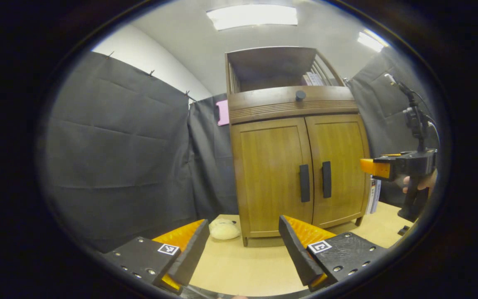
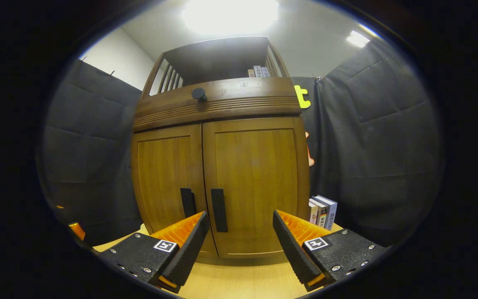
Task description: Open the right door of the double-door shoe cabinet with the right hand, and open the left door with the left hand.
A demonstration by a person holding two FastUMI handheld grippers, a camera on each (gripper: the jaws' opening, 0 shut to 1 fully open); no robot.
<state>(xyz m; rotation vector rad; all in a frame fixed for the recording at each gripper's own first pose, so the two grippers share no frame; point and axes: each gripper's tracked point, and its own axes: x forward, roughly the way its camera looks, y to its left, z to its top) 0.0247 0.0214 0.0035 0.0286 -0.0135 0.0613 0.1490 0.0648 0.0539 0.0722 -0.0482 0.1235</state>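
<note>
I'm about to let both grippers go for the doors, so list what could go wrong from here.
1. The two door handles, left and right, sit close together at the seam, so the open right gripper might catch the wrong one.
2. The books stand beside the cabinet; the swinging right door may hit them.
3. The left gripper is farther back, and the plush item lies near the left door's path.

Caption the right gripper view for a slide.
Open right gripper faces the shut right door of the shoe cabinet, near its handle.
</note>
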